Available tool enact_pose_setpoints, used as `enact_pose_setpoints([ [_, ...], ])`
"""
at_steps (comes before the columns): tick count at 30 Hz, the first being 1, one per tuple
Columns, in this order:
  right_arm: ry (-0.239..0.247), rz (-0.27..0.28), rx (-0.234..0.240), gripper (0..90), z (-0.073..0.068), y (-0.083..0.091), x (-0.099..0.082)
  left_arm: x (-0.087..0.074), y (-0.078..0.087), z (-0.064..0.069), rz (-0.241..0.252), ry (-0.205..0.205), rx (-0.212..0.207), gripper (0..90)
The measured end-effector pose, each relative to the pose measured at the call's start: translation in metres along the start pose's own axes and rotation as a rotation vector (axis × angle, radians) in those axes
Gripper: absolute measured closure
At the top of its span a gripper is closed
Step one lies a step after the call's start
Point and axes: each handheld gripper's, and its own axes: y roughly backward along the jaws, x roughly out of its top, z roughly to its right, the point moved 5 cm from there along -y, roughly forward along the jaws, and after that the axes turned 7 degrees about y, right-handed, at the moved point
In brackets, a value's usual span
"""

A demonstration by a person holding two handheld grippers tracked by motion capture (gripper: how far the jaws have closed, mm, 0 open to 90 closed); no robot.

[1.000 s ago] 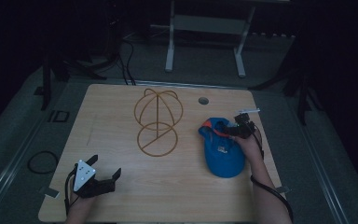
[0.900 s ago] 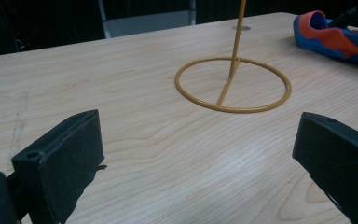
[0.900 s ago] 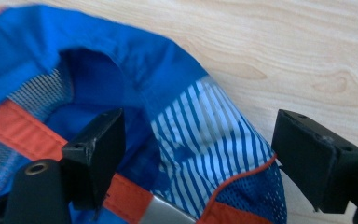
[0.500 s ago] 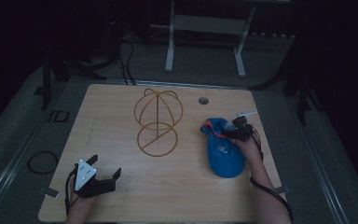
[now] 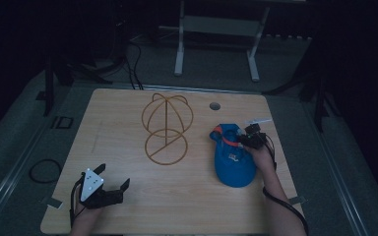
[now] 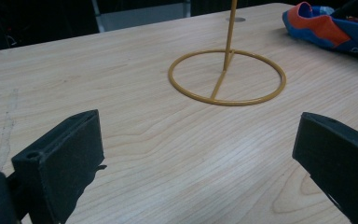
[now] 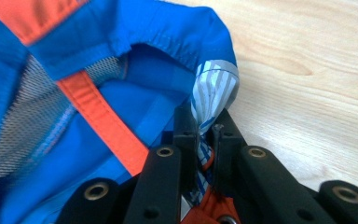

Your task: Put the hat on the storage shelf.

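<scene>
A blue cap (image 5: 234, 164) with orange trim lies on the right side of the wooden table (image 5: 118, 113). My right gripper (image 5: 244, 139) sits at the cap's far right edge. In the right gripper view its jaws have just been closing and now pinch a fold of the cap's rim (image 7: 214, 84) between the pads (image 7: 184, 122). The cap's blue inside and mesh lining (image 7: 23, 116) lie to the left. My left gripper (image 5: 113, 175) rests open at the near left of the table, nothing between its fingers (image 6: 65, 149). A yellow wire hat stand (image 5: 167, 129) stands mid-table.
The stand's ring base (image 6: 227, 77) lies ahead of the left gripper, with the cap (image 6: 335, 29) beyond it to the right. A small round hole (image 5: 214, 105) sits near the table's far edge. A cable loop (image 5: 44, 170) lies on the floor at left.
The right gripper has shifted slightly onto the cap's edge, and the cap's rim there has bunched up a little. The left gripper has not moved.
</scene>
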Motion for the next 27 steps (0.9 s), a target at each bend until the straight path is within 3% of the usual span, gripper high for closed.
enact_pose_setpoints([
  [4, -0.004, 0.061, -0.009, 84.2, -0.001, 0.017, 0.003, 0.000, 0.000, -0.001, -0.015, 0.001, 0.012, 2.2],
  [13, -0.008, 0.150, -0.055, 84.6, -0.007, 0.056, 0.012, 0.000, -0.001, 0.002, -0.047, 0.019, -0.029, 2.2],
  [18, -0.012, 0.202, -0.053, 84.6, -0.012, 0.075, 0.018, 0.000, -0.002, 0.002, -0.058, 0.041, -0.043, 2.2],
  [27, -0.018, 0.310, -0.043, 84.8, -0.023, 0.119, 0.036, 0.012, 0.001, 0.012, -0.072, 0.053, -0.111, 2.2],
])
